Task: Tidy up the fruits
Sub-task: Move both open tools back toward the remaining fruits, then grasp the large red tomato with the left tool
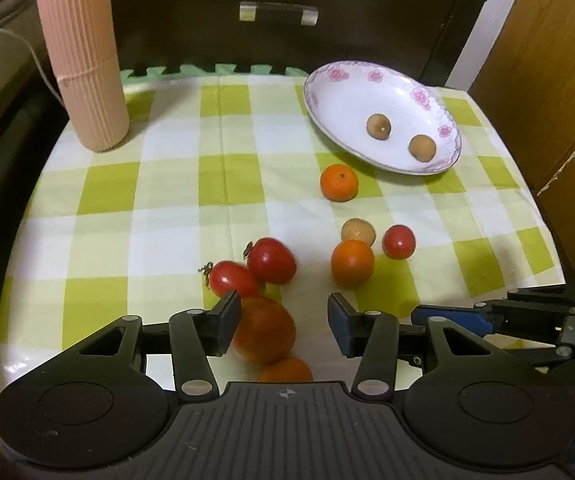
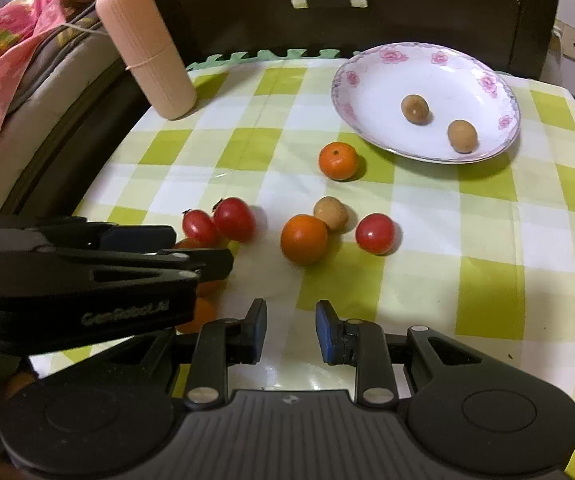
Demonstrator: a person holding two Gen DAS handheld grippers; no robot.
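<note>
My left gripper [image 1: 283, 312] is open low over the checked cloth, its fingers on either side of a large red-orange tomato [image 1: 263, 330]. A small orange [image 1: 287, 370] lies just behind that tomato. Two red tomatoes [image 1: 271, 260] sit right ahead of the left finger. Further right lie an orange [image 1: 352, 262], a brown longan [image 1: 358, 231] and a cherry tomato [image 1: 398, 241]. Another orange [image 1: 338, 182] lies near the flowered white plate [image 1: 339, 96], which holds two longans [image 1: 378, 126]. My right gripper [image 2: 291, 330] is open and empty, short of the orange [image 2: 304, 239].
A tall pink ribbed container [image 1: 83, 60] stands at the back left of the table. Behind the table is a dark cabinet with a metal handle [image 1: 278, 12]. In the right wrist view the left gripper's body [image 2: 87, 276] covers the near-left fruits. Bedding [image 2: 3, 60] lies at the left.
</note>
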